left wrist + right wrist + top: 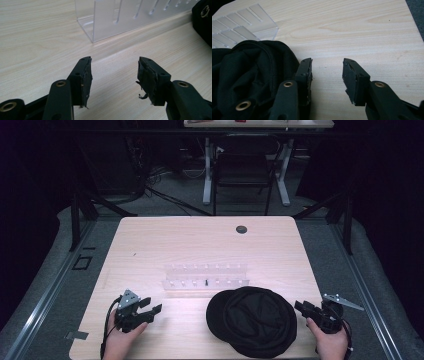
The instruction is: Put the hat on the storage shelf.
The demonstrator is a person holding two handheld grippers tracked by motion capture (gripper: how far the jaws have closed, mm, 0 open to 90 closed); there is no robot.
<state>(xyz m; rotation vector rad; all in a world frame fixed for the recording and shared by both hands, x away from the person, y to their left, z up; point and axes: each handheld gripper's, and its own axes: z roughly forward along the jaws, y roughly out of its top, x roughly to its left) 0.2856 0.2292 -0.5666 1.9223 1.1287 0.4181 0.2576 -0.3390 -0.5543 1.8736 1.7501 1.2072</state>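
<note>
Pale wooden table (200, 240) in a dark room, a chair (243, 175) at twelve o'clock. My left gripper (147, 310) and right gripper (300, 307) rest near the front edge, jaws spread, holding nothing. Between them lies a black cap (252, 320); a clear rack (206, 276) runs nine-to-three behind it.

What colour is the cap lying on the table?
Plain black, no visible pattern; the cap shows best in the high view, near the right gripper.
</note>
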